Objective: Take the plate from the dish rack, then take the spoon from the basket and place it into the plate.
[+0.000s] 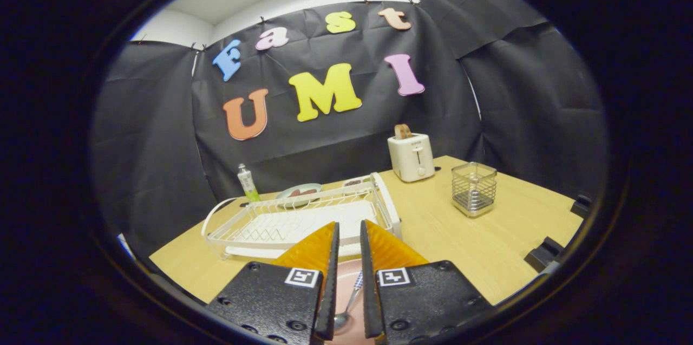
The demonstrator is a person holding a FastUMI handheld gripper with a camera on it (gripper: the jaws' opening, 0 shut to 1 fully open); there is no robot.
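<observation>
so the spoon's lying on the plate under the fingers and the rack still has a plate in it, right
Not quite. The gripper view shows the spoon lying on the plate below the gripper, whose fingers stand slightly apart, but the rack just ahead holds no plate; its wires are bare.

We see a pale wood-grain counter (460, 242), a white wire dish rack (292, 220), a pink plate (349, 280) with a silver spoon (346, 307) whose handle is blue-and-white checked, a cream toaster (411, 156), and a silver mesh basket (474, 188).
</observation>
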